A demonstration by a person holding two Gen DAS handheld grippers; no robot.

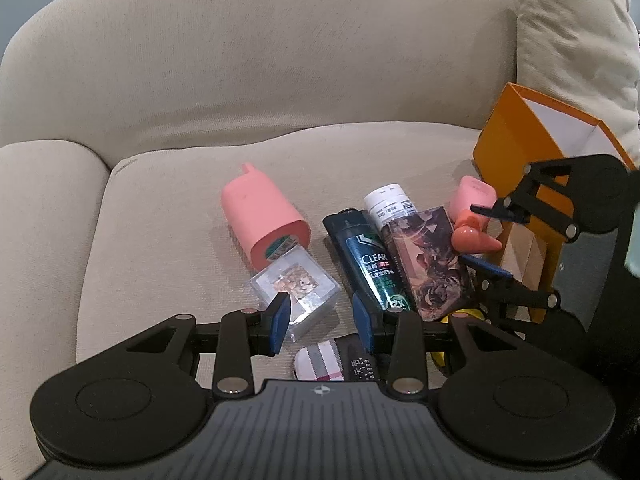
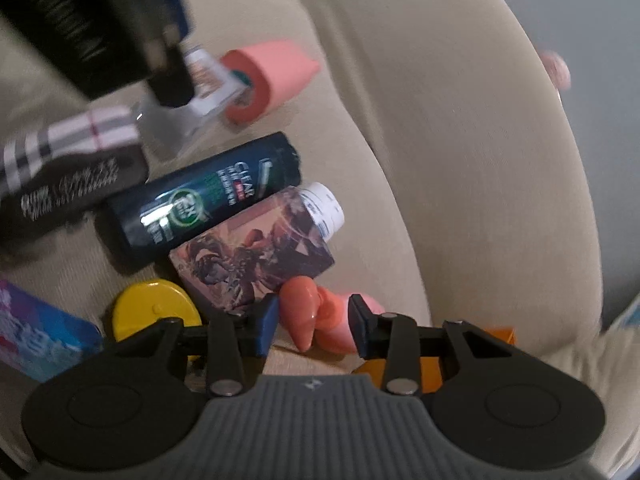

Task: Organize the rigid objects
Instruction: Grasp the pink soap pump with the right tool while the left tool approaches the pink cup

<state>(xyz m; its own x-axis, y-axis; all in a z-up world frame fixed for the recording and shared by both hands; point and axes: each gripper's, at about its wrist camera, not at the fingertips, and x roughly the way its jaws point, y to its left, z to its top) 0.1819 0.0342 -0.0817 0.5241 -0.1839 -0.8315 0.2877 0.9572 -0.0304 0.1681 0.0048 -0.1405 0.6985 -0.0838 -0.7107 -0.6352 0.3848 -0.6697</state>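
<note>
Several rigid items lie on a beige sofa seat [image 1: 168,240]: a pink cup [image 1: 260,216] on its side, a clear cube box [image 1: 304,284], a dark shampoo bottle [image 1: 364,256], a white bottle [image 1: 388,204] and a patterned card box [image 1: 428,260]. My left gripper [image 1: 322,320] hangs open over the seat, and the clear cube box is just ahead of its left finger. To the right, my right gripper [image 1: 480,236] [image 2: 314,326] is closed around a pink hand fan [image 1: 476,240] [image 2: 316,316], with its pads against both sides of the fan.
An open orange box [image 1: 516,148] stands at the right, against a cushion [image 1: 576,40]. A striped pouch [image 1: 320,360], a yellow disc [image 2: 156,312] and a blue-pink packet [image 2: 40,332] lie near the seat's front. The sofa back rises behind, and an armrest borders the left.
</note>
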